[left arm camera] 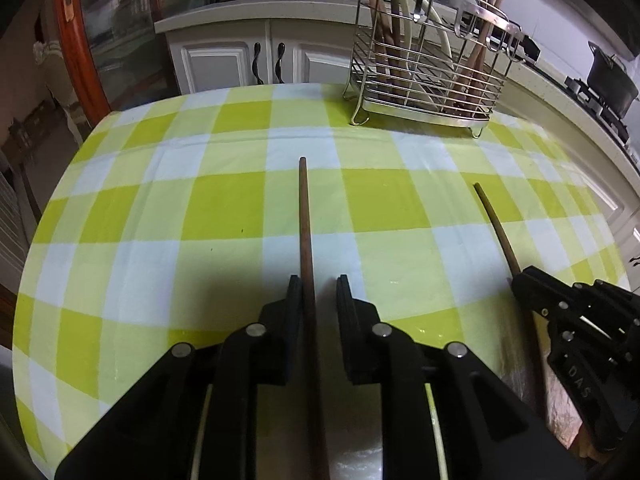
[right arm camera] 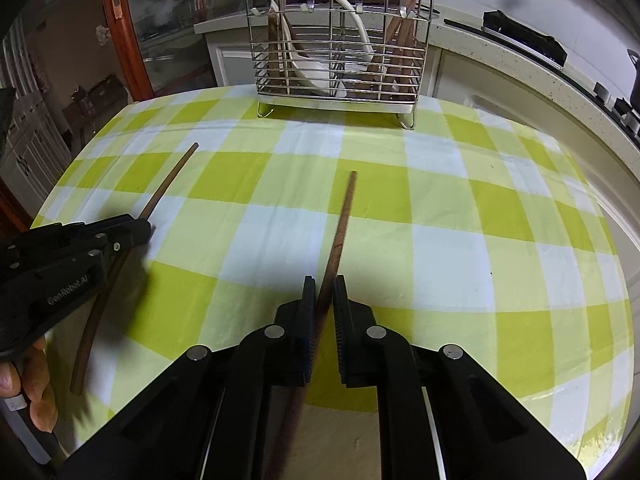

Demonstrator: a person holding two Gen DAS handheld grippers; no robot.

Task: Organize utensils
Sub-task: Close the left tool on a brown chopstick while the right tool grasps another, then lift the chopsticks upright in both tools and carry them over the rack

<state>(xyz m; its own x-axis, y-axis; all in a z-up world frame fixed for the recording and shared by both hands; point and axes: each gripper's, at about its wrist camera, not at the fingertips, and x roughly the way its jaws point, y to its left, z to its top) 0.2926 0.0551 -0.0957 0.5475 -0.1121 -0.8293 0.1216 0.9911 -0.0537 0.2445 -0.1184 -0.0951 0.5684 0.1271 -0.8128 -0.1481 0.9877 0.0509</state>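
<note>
The right gripper (right arm camera: pixel 323 292) pinches a stiff, light chopstick (right arm camera: pixel 344 216) near mid-length; the left gripper (left arm camera: pixel 319 294) seems slightly parted around another chopstick (left arm camera: pixel 305 220).

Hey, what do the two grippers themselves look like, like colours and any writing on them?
Both are matte black plastic with round silver pins at the joints. The left gripper has flat black fingers; the right gripper's pads are ribbed. White lettering runs along each gripper's side.

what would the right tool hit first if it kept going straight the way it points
Probably the checked tablecloth: the right tool, shut on a brown chopstick, angles down at it. The wire utensil rack stands farther along the same line, though depth is hard to judge.
</note>
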